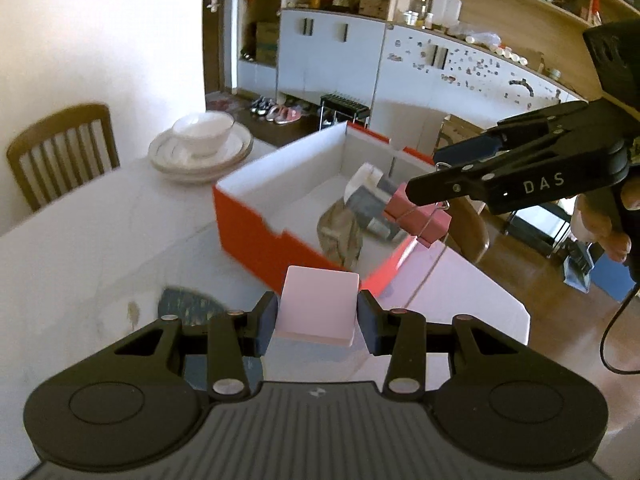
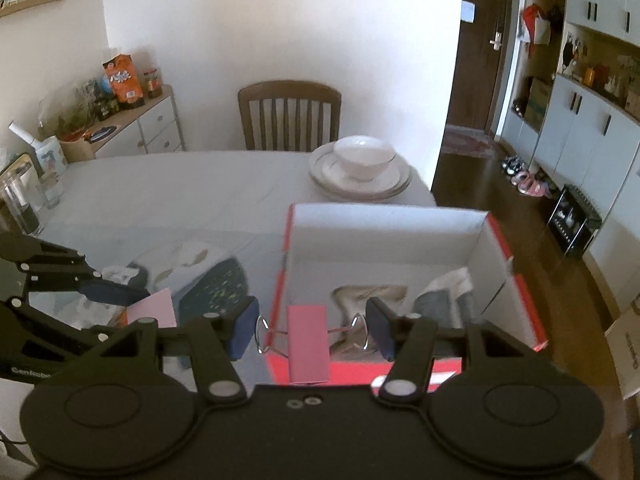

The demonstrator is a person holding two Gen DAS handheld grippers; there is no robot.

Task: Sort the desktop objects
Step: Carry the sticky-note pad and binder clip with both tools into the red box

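A pink pad (image 1: 318,308) is clamped in the left gripper (image 1: 318,320), a binder clip (image 2: 308,344) by its wire handles in the right gripper (image 2: 312,330) — the red box (image 2: 500,240) lies just ahead, nearer the right.

Right hand-held gripper (image 2: 311,330) clamps a pink binder clip (image 2: 308,344) by its wire handles, over the near wall of the red box (image 2: 524,300). Box holds crumpled stuff, can't tell what. Left hand-held gripper (image 2: 138,300), at left, grips a pink pad (image 2: 154,308). Bowl (image 2: 364,158) on stacked plates (image 2: 360,184), far side of counter (image 2: 180,184).
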